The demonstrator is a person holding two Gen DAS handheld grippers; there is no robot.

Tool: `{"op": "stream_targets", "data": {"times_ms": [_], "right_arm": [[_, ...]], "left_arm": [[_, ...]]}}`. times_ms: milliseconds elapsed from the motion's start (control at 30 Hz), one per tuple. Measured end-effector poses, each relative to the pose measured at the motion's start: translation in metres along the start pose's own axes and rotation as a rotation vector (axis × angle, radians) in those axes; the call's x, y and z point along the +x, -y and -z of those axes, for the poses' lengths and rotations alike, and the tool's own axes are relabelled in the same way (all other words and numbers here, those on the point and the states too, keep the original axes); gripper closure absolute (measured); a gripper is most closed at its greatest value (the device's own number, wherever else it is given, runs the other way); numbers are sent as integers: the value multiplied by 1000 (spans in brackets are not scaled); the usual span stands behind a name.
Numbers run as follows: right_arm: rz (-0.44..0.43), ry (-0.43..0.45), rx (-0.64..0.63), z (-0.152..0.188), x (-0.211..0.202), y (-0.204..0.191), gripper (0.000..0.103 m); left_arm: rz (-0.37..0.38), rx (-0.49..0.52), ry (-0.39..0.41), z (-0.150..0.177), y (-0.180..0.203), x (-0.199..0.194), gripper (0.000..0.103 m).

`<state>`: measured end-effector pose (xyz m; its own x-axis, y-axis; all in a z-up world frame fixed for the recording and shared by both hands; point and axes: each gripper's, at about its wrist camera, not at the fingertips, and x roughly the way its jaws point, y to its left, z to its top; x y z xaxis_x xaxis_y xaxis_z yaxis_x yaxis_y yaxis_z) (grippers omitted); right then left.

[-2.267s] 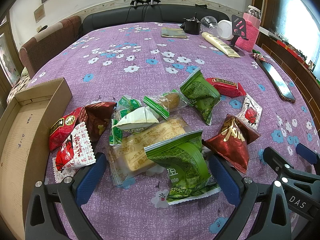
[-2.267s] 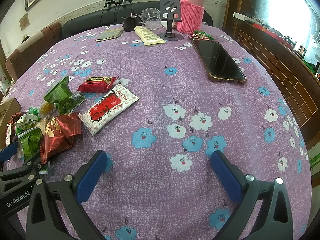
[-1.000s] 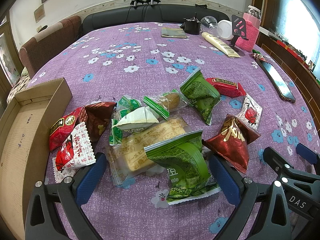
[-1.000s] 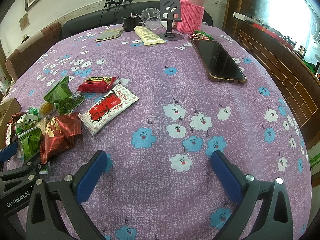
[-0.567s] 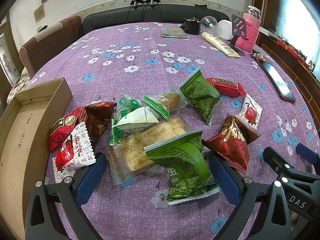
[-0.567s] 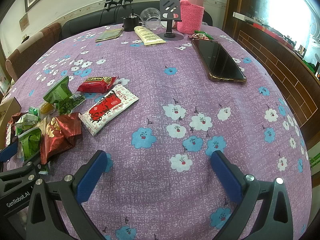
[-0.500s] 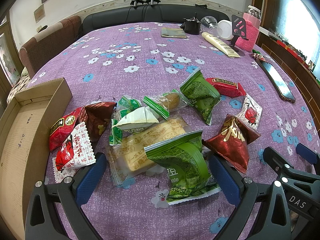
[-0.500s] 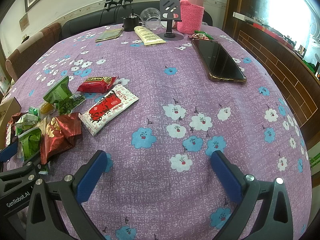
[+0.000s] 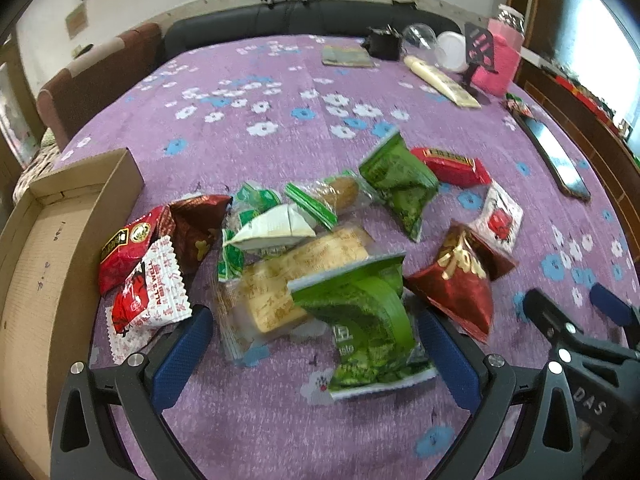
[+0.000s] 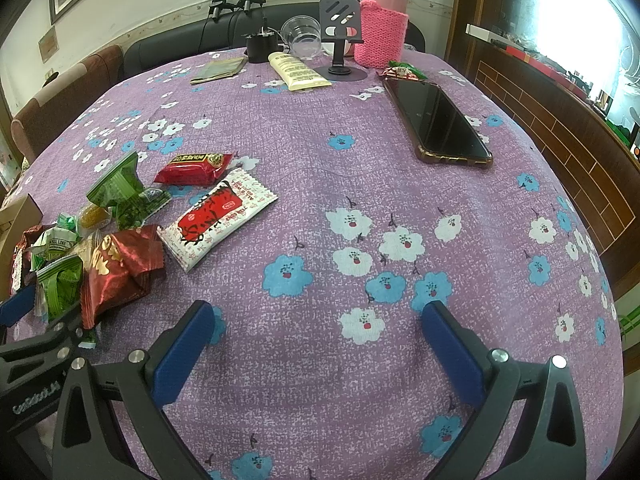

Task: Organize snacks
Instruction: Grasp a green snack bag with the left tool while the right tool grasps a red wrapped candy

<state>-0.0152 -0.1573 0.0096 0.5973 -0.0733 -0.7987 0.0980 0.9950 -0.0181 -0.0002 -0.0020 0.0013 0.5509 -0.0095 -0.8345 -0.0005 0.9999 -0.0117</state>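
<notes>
Left tongs (image 9: 316, 344) spread wide around crinkled green packet (image 9: 366, 320), atop pale biscuit pack (image 9: 288, 280) mid-desk (image 9: 280, 120). Right tongs (image 10: 320, 340) spread, empty; cardboard box (image 9: 48, 240) at nine o'clock.

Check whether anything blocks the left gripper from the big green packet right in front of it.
Nothing visible does. The left gripper is open, and the green packet lies between its fingers, overlapping the clear biscuit pack.
</notes>
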Motion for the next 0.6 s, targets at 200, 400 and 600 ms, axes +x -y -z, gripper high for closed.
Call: {"op": "stream_targets", "data": {"times_ms": [200,400,600], "right_arm": [[0,0,0,0,1,1,0],[1,0,-1,0,0,0,0],[0,0,1,0,0,-1,0]], "left_arm": [[-15,-18,9,-2,1,1,0],[-1,9,-25,-8,0,5,0],[116,3,4,2,-13,-18,19]]}}
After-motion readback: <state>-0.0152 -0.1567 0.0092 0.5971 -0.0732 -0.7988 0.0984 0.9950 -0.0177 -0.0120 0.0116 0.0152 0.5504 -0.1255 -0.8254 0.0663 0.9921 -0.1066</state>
